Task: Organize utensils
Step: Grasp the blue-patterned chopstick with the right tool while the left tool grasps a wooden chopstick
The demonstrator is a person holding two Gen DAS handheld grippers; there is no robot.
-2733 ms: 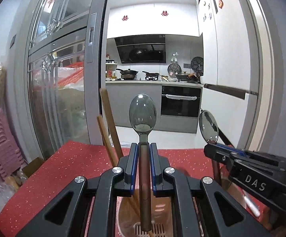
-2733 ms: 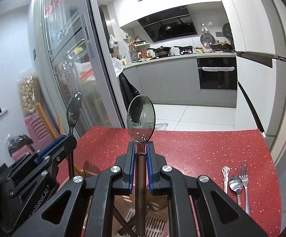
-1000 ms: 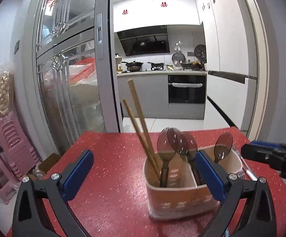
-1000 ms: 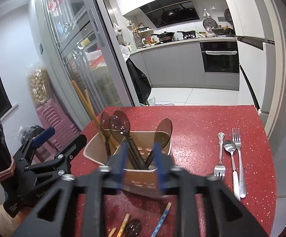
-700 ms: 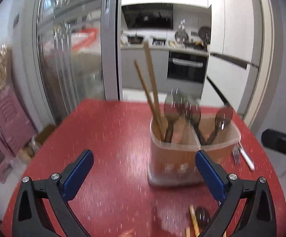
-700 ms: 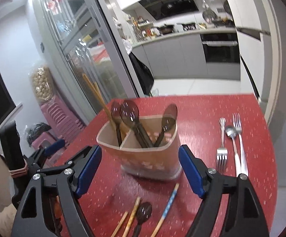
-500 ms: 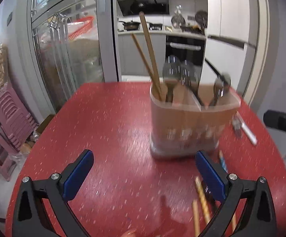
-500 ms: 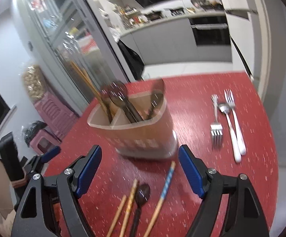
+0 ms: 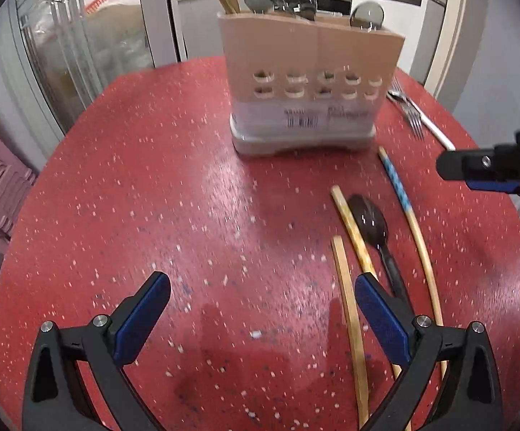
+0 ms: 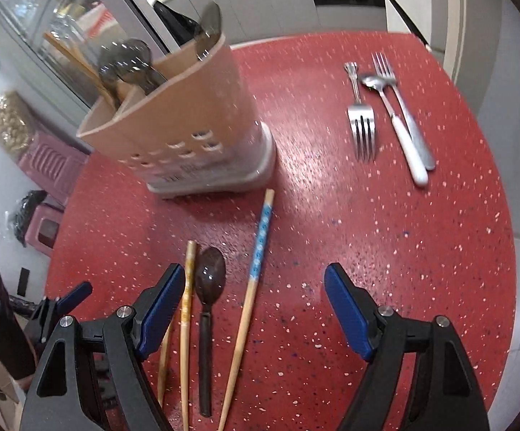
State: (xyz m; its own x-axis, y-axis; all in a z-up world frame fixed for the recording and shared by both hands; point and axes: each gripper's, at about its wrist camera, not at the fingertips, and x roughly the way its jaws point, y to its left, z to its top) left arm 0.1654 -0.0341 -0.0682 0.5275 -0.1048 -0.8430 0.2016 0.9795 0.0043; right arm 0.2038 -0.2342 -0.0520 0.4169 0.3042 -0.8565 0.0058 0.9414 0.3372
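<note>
Both grippers, left (image 9: 260,309) and right (image 10: 254,300), gape empty over the table (image 9: 152,186); spoon (image 10: 209,276) and chopsticks (image 10: 260,237) lie near its front edge.

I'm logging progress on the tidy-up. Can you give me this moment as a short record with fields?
holder: tan utensil holder upright on red table, holding spoons and chopsticks
loose near holder: dark spoon, blue-patterned chopstick, plain chopsticks
loose far side: two forks, white-handled spoon
left gripper: open, empty
right gripper: open, empty, jaws just widened
</note>
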